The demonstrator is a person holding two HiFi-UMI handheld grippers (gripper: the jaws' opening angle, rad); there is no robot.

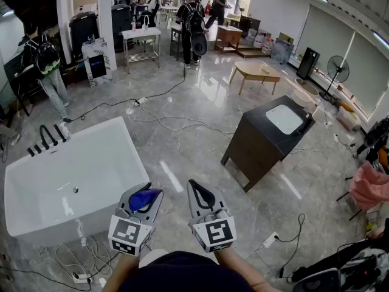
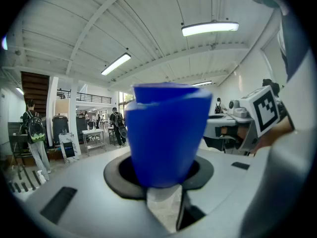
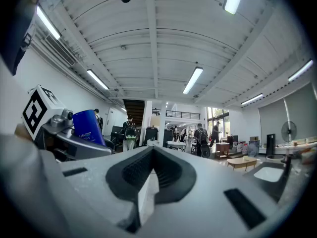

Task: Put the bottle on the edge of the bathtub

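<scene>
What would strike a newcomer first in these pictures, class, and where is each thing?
A blue bottle, gripped in the left tongs, stands out at the bottom of the head view. Just left of it sits a big white bathtub, and farther off to the right stands a dark cabinet with a white basin set in its top.
</scene>
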